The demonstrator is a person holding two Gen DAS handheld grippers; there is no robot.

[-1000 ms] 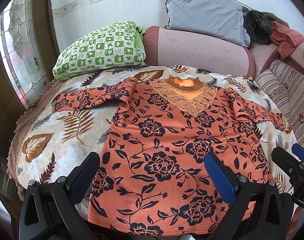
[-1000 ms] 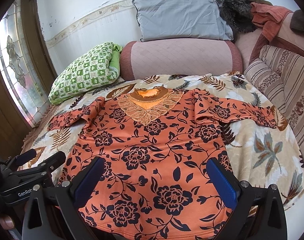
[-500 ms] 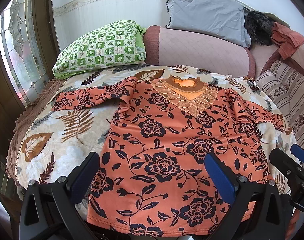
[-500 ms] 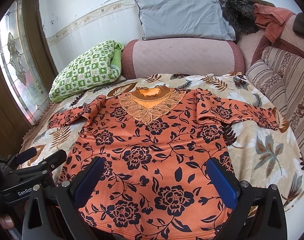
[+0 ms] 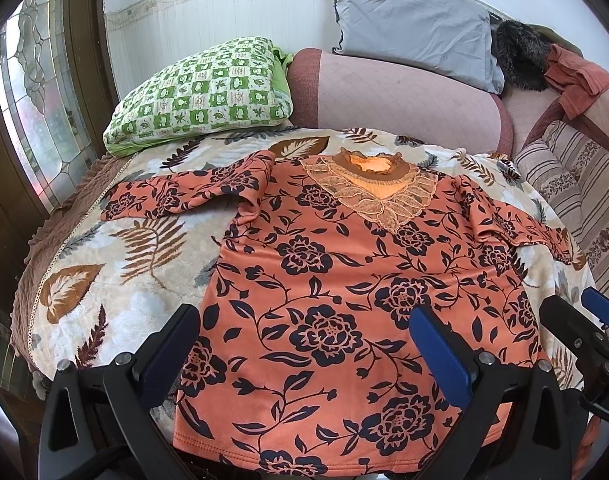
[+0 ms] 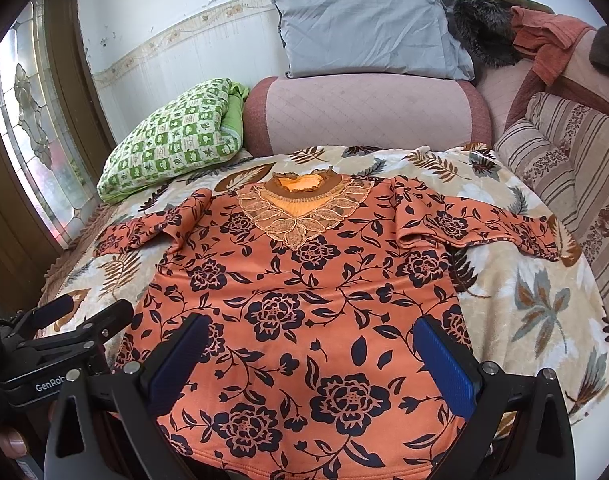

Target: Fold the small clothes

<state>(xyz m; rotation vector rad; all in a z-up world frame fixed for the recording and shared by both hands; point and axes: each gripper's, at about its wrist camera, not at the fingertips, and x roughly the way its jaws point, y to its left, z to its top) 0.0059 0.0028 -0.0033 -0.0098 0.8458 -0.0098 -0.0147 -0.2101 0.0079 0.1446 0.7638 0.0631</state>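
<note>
The orange top (image 5: 344,280) lies flat, unfolded, filling mid-frame; left gripper (image 5: 304,344) and right gripper (image 6: 310,354) hover released at bottom. All folding remains.

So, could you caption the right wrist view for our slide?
Open right gripper above the hem of an unfolded orange floral top on a leaf-print blanket.
</note>
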